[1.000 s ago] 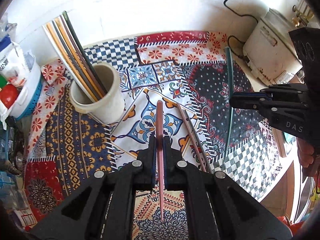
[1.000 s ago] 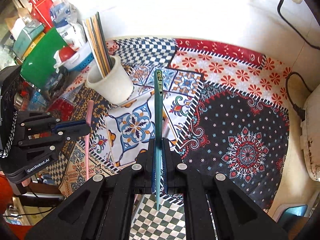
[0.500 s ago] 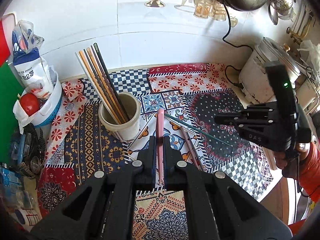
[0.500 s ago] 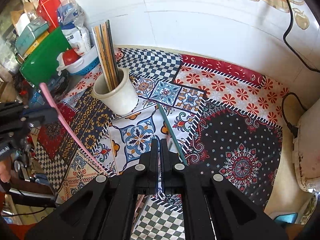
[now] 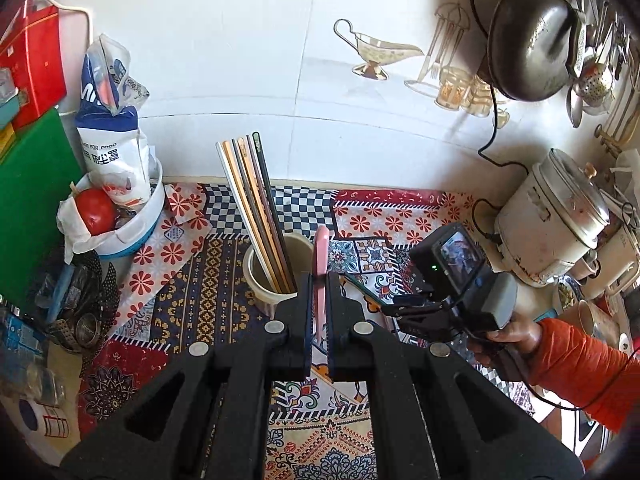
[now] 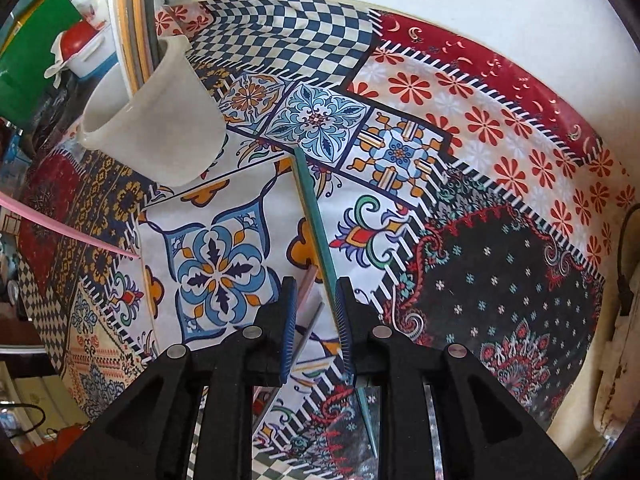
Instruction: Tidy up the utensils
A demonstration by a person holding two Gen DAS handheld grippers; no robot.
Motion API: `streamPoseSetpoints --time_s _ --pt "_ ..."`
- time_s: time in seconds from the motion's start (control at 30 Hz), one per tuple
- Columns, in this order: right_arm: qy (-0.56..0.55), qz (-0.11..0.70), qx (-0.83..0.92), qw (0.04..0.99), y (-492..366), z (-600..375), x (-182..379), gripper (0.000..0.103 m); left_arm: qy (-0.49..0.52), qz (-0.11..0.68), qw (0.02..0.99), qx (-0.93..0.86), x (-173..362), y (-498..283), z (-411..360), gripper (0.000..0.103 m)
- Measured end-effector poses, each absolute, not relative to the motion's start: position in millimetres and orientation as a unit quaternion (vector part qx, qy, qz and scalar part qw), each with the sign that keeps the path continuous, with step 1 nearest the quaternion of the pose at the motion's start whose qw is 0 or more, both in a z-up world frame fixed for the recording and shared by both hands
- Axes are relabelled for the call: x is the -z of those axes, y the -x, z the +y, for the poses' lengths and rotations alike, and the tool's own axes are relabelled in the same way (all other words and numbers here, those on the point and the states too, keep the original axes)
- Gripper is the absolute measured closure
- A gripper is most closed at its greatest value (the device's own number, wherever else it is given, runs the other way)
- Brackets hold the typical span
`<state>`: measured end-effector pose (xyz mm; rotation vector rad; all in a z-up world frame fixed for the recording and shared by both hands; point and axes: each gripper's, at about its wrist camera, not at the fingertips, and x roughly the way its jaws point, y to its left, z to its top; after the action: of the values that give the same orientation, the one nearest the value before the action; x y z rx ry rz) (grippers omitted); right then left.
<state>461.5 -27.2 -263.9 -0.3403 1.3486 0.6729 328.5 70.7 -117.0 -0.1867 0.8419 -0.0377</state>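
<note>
My left gripper (image 5: 319, 280) is shut on a pink chopstick (image 5: 321, 256) and holds it upright just right of the white cup (image 5: 266, 280), which holds several chopsticks (image 5: 256, 208). My right gripper (image 6: 316, 292) is open low over the patterned cloth; a teal chopstick (image 6: 316, 224) lies on the cloth and runs between its fingers, close to the right finger (image 6: 345, 312). Two more chopsticks (image 6: 308, 300) lie there too. The cup (image 6: 160, 120) shows at upper left in the right wrist view, and the pink chopstick (image 6: 68, 232) at far left.
A white rice cooker (image 5: 552, 220) stands at the right with its cord. A blue-and-white basket (image 5: 128, 228) with a red-capped item and a bag (image 5: 112, 128) sits left of the cup. A green board (image 5: 32, 200) leans at far left. A dark pan (image 5: 528, 36) hangs on the wall.
My right gripper has opened and let go of the teal chopstick, which now lies on the cloth. My left gripper has lifted the pink chopstick up beside the cup.
</note>
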Motion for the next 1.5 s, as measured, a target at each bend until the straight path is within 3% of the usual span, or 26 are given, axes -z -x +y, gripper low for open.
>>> streamPoseSetpoints --time_s 0.17,0.27,0.5,0.87,1.23,1.5 --pt "0.160 0.619 -0.300 0.708 -474 -14 278 0.086 0.098 0.398 0.912 0.003 112 -334 79 0.099" --pt "0.169 0.608 -0.302 0.714 -475 -10 280 0.095 0.107 0.394 0.913 -0.005 111 -335 86 0.099" --pt "0.144 0.586 -0.297 0.740 -471 -17 275 0.097 0.119 0.388 0.914 -0.018 107 -330 95 0.099" --pt "0.045 0.475 -0.307 0.823 -442 -65 160 0.097 0.109 0.350 0.930 -0.019 72 -312 94 0.099" --pt "0.015 0.347 -0.345 0.872 -450 -34 53 0.097 0.104 0.292 0.950 -0.030 27 -309 104 0.103" --pt "0.030 0.316 -0.391 0.864 -447 3 27 0.097 0.087 0.329 0.939 -0.045 57 -326 117 0.103"
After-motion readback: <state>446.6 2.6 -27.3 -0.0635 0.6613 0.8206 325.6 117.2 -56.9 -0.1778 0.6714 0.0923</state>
